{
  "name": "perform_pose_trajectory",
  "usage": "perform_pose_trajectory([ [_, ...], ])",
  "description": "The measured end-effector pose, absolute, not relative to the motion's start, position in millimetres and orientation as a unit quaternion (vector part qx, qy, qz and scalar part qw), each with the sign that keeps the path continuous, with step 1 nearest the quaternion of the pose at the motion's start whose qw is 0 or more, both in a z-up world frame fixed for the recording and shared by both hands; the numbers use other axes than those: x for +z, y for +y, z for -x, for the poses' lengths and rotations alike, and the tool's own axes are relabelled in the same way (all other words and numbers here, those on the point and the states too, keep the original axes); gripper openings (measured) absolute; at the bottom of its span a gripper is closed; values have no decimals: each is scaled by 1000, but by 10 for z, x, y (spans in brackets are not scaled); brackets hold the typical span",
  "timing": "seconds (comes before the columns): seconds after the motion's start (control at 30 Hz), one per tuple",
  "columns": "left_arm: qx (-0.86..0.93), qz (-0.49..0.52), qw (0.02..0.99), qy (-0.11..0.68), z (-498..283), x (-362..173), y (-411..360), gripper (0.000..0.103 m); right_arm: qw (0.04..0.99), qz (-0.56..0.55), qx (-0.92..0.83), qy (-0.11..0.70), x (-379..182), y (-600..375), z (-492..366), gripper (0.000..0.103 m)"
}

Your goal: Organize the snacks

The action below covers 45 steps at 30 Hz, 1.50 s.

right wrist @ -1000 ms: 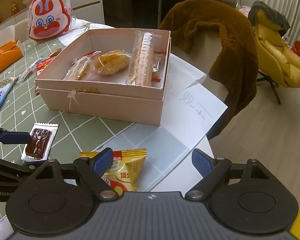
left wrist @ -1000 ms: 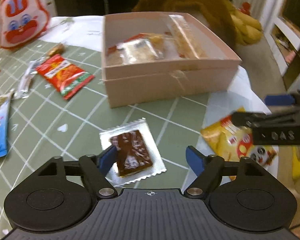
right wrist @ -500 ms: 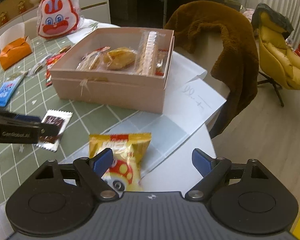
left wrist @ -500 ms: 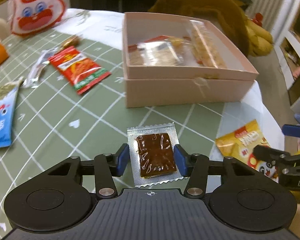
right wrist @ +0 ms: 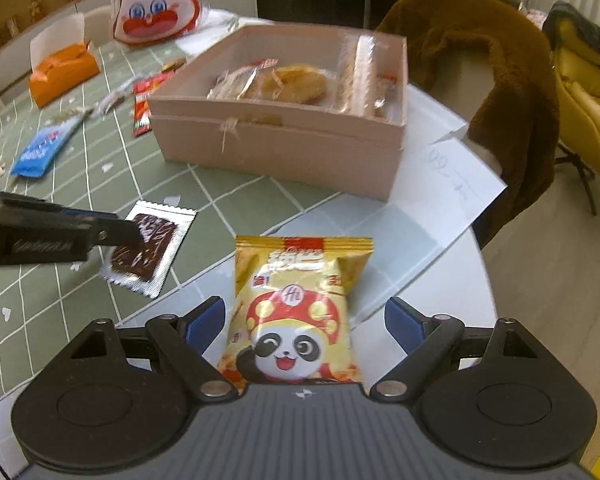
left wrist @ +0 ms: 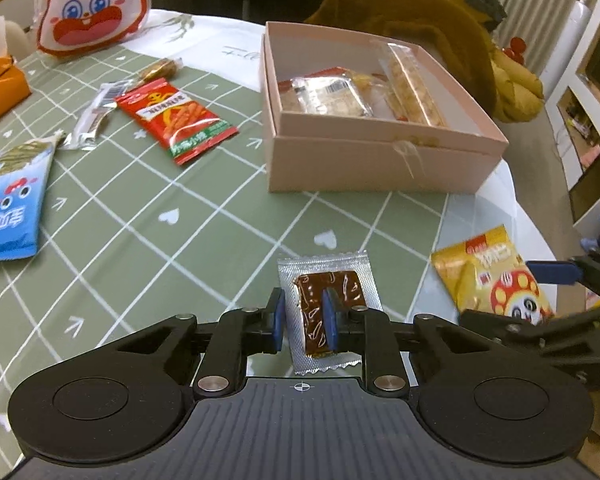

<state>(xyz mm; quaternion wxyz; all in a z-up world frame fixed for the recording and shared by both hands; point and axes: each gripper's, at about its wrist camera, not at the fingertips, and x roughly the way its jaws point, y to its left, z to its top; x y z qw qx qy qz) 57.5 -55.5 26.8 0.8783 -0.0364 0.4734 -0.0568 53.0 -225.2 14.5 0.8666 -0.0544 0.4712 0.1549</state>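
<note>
A brown snack in a silver wrapper (left wrist: 340, 284) lies on the green checked tablecloth. My left gripper (left wrist: 303, 318) is closing on it, and its blue pads pinch the wrapper's left part. In the right wrist view the same packet (right wrist: 148, 248) shows under the left gripper's tip. A yellow panda snack bag (right wrist: 296, 304) lies flat between the wide-apart pads of my open right gripper (right wrist: 305, 320), which do not touch it. Beyond both stands the open pink box (left wrist: 380, 164), also (right wrist: 276, 148), with several wrapped snacks inside.
A red packet (left wrist: 176, 120), a blue packet (left wrist: 10, 208) and a silver wrapper (left wrist: 92, 120) lie left of the box. A rabbit bag (left wrist: 92, 4) and an orange tissue box (right wrist: 64, 72) stand at the back. White paper (right wrist: 440, 184) overhangs the table's right edge by a coat-draped chair (right wrist: 500, 80).
The left gripper slid over the brown packet and its jaws went from wide open to pinched on it. The right gripper moved over the yellow bag, which now lies between its fingers.
</note>
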Motion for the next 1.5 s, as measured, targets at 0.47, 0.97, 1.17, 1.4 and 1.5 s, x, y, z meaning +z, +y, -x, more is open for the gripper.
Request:
perform_pose_trajectory([
  [0.47, -72, -31, 872, 483, -549, 300, -914, 30, 880, 72, 125, 454, 215, -2285, -528, 92],
  [0.97, -59, 20, 881, 469, -486, 319, -771, 53, 888, 35, 95, 448, 288, -2510, -631, 92],
  [1.17, -65, -11, 874, 482, -553, 229, -880, 53, 885, 26, 95, 455, 276, -2551, -653, 92],
  [1.4, -68, -7, 879, 472, -578, 222, -859, 45, 877, -3, 114, 467, 249, -2503, -607, 92],
  [1.5, -77, -6, 877, 474, -537, 230, -853, 45, 874, 3, 118, 472, 215, -2439, -610, 92],
])
